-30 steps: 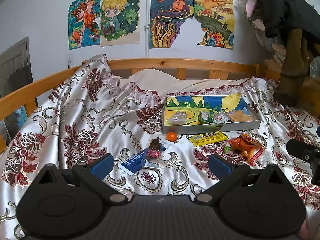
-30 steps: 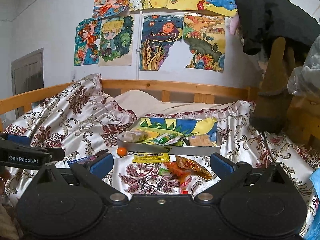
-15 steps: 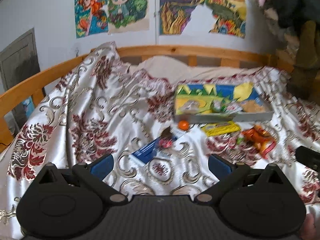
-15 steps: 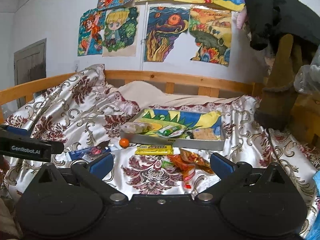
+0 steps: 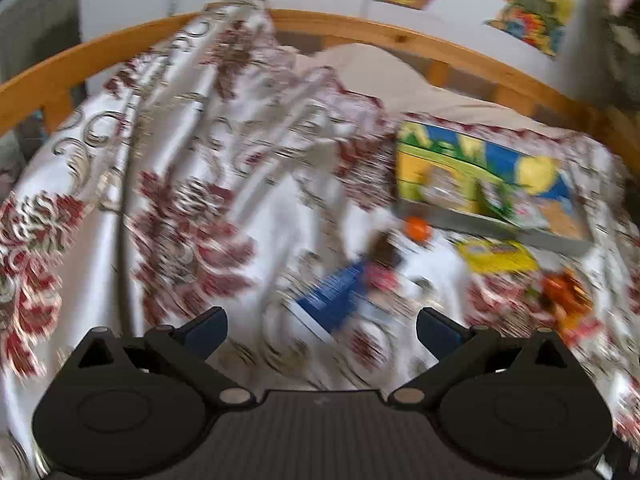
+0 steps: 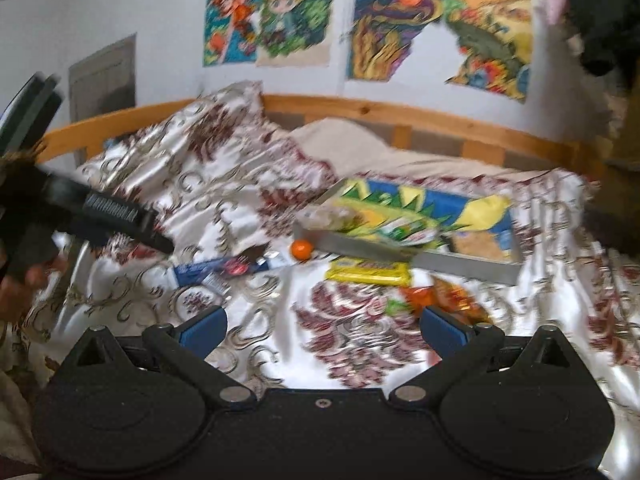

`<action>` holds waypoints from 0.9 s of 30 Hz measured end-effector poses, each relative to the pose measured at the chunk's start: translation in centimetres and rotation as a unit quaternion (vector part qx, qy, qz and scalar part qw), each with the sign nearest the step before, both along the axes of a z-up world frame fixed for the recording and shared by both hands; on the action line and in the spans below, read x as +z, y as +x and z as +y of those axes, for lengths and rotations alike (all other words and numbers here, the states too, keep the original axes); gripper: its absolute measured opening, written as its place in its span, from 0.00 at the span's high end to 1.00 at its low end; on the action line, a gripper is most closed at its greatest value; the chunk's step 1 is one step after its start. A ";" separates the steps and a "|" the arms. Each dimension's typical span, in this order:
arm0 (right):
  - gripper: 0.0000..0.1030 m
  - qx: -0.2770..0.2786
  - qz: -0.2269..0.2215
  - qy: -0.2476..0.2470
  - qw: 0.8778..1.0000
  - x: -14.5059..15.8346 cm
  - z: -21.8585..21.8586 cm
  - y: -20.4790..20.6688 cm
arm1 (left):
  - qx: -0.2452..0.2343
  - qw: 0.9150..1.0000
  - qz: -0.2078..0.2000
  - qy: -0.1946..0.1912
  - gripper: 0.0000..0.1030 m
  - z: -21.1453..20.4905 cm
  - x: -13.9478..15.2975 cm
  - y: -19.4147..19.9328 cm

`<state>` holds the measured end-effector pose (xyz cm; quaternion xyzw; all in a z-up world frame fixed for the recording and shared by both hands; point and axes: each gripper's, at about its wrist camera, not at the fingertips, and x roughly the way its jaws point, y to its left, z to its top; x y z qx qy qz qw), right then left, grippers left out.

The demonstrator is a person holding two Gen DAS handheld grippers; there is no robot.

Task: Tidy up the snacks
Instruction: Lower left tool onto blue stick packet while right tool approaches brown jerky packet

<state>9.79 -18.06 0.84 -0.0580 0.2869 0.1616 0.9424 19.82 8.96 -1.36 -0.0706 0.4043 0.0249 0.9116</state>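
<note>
A shallow tray with a colourful painted bottom lies on the bed and holds several snacks; it also shows in the right wrist view. In front of it lie an orange ball, a yellow bar, orange wrappers and a blue packet with a small red sweet on it. My left gripper is open and empty, just short of the blue packet. My right gripper is open and empty, short of the yellow bar. Both views are blurred.
The bed is covered by a rumpled white and red floral cloth. A wooden rail runs behind it, with a pillow and posters on the wall. The left gripper's body shows at the left of the right wrist view.
Both grippers moved forward and tilted down toward the snacks. The left one swung toward the blue packet. Both stayed open and empty.
</note>
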 end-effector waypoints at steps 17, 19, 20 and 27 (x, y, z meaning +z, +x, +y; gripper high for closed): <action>0.01 -0.007 0.089 0.072 0.993 -5.6 8.4 12.1 | 0.052 0.999 0.010 0.013 0.00 5.3 -1.3 4.5; 0.01 -0.018 0.109 0.091 0.990 -6.2 9.3 13.5 | 0.052 0.999 0.009 0.011 0.00 5.5 -1.4 4.7; 0.01 -0.022 0.118 0.098 0.988 -6.6 9.7 14.1 | 0.053 0.999 0.007 0.010 0.00 5.5 -1.4 4.7; 0.12 -0.028 0.150 0.104 0.983 -8.5 12.0 16.1 | 0.040 0.999 0.007 0.004 0.00 5.5 -2.3 5.4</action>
